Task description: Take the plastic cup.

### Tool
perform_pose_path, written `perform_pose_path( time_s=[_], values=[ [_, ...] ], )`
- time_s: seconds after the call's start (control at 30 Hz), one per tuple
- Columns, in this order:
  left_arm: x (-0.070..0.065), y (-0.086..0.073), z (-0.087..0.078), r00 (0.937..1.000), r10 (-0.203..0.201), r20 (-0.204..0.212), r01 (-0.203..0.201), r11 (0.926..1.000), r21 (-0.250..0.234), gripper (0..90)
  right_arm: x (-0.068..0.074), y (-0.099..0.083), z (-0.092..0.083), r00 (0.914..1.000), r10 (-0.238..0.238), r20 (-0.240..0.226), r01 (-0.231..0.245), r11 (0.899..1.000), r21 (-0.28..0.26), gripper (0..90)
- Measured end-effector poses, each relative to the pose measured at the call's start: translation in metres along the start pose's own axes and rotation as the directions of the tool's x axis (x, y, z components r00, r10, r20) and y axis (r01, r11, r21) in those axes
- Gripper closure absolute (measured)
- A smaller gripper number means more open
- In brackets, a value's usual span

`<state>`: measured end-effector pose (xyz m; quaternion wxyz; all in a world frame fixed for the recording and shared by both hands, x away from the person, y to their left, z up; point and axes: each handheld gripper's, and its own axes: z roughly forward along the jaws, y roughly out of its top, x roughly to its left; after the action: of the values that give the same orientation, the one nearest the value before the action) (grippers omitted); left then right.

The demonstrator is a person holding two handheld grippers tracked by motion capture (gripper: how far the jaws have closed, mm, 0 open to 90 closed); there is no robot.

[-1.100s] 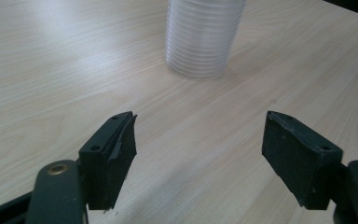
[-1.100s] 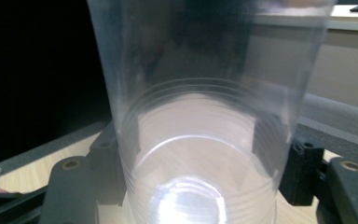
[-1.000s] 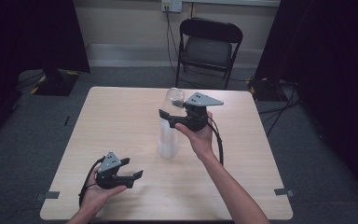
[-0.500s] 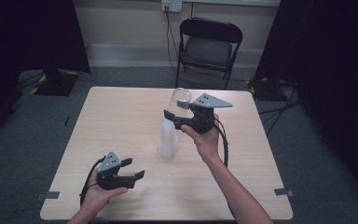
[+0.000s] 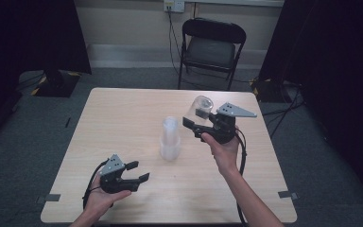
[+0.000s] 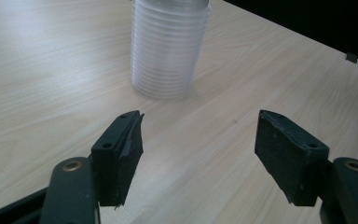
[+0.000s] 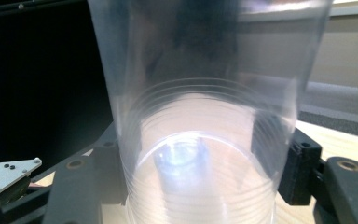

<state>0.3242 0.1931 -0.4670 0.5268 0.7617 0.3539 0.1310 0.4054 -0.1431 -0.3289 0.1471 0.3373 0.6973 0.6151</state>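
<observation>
Your right hand-held gripper (image 5: 194, 124) is clenched on a single clear plastic cup (image 5: 200, 109), held upside down in the air with its closed bottom uppermost, just to the right of the stack of cups (image 5: 169, 138) that stands upright near the middle of the desk (image 5: 123, 109). In the right gripper view the pads (image 7: 294, 163) press on both sides of the ribbed band near the rim, and that is the right place to hold it: the ridges stiffen the wall there and give the pads something to bite on. Treat the cup (image 7: 205, 116) as very light, thin-walled and slick (a hard squeeze would likely buckle or crack it, a slack one could let it slide out), so keep the pressure modest and move it smoothly. Higher up the wall is smooth and would probably flex more, so avoid shifting your hold that way. Your left hand-held gripper (image 5: 132, 174) is released, nothing between its pads, though its jaws have just been closing a little; it sits low over the desk, in front of and to the left of the stack (image 6: 168, 46). If you steady the stack with it, take it around the ribbed lower part, gently, since the nested cups are stiffer together but the whole column is light and could tip or skid on the smooth wood.
</observation>
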Motion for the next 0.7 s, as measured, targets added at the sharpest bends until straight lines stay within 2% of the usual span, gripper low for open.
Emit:
perform_pose_path(
  time_s=[0.07,0.17,0.27,0.43,0.6,0.7],
  values=[
    [-0.001,0.001,0.0,1.0,0.001,0.007,-0.001,0.9999,-0.01,32.9,-0.002,-0.004,-0.004,0.9998,0.018,-0.008,-0.018,1.0,0.005,33.7],
    [-0.004,0.002,0.0,0.9999,0.003,0.015,-0.002,0.9998,-0.02,34.0,-0.001,-0.011,-0.009,0.9995,0.019,-0.026,-0.019,1.0,0.01,33.7],
    [-0.007,0.004,0.0,0.999,0.026,0.035,-0.024,0.999,-0.037,37.0,-0.001,-0.018,-0.014,0.9982,0.046,-0.038,-0.045,0.999,0.016,33.8],
    [-0.014,0.013,0.003,0.9979,0.058,0.031,-0.055,0.9952,-0.08,37.5,-0.001,-0.03,-0.023,0.9956,0.084,-0.042,-0.083,0.996,0.02,34.1],
    [-0.022,0.023,0.01,0.996,0.086,0.027,-0.082,0.9907,-0.108,39.4,-0.006,-0.044,-0.026,0.9883,0.144,-0.049,-0.142,0.988,0.055,34.1],
    [-0.026,0.028,0.014,0.994,0.106,0.026,-0.103,0.9894,-0.102,39.9,-0.008,-0.049,-0.028,0.9827,0.178,-0.052,-0.175,0.983,0.062,34.0]
  ],
)
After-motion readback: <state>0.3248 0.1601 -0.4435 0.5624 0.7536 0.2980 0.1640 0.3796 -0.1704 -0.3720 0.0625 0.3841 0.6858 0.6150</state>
